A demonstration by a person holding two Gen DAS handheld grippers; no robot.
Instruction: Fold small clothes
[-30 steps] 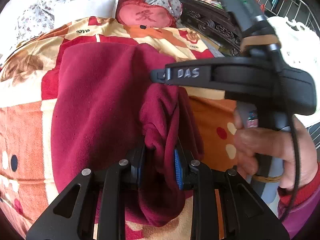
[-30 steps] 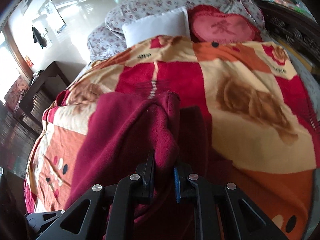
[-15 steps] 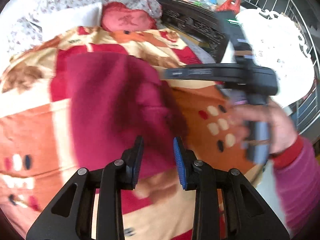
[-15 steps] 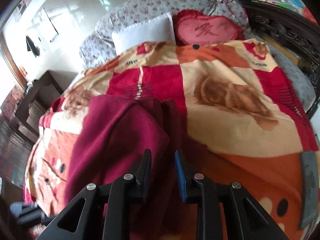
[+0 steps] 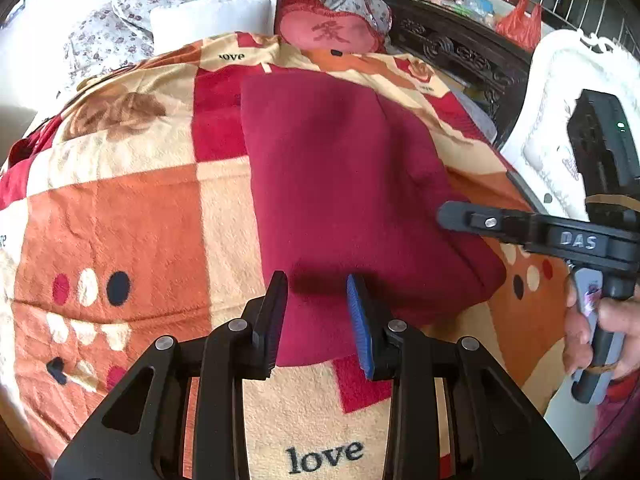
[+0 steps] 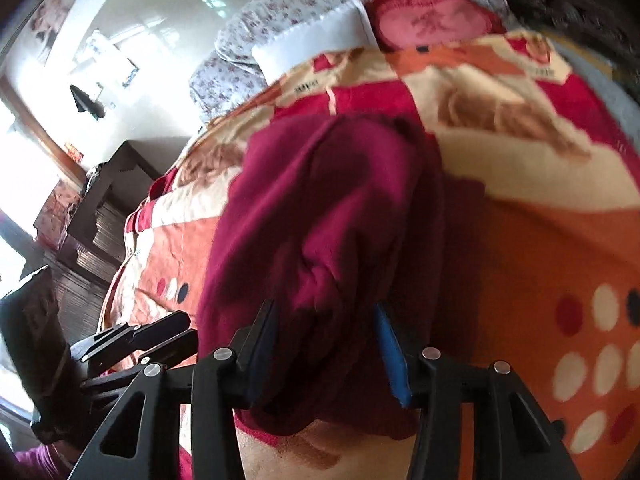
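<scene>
A maroon fleece garment [image 5: 344,184] lies folded flat on the patterned blanket [image 5: 120,220]. My left gripper [image 5: 318,316] hovers open over the garment's near edge, with nothing pinched between its fingers. In the right wrist view the same garment [image 6: 320,208] looks bunched and blurred. My right gripper [image 6: 326,344] has its jaws opening. The cloth's near fold sits in the gap, and the pads do not press on it. In the left wrist view, the right gripper [image 5: 444,216] reaches in over the garment's right edge, held by a hand [image 5: 600,320].
A white pillow [image 5: 212,16] and a red heart cushion [image 5: 332,32] lie at the head of the bed. Dark carved wooden furniture [image 5: 452,48] and a white lacy piece [image 5: 560,100] stand on the right. A dark side table [image 6: 116,184] is left of the bed.
A second ago both grippers were shut on lifted maroon cloth. Both have let go and drawn back toward the near edge, and the garment now lies flat.
</scene>
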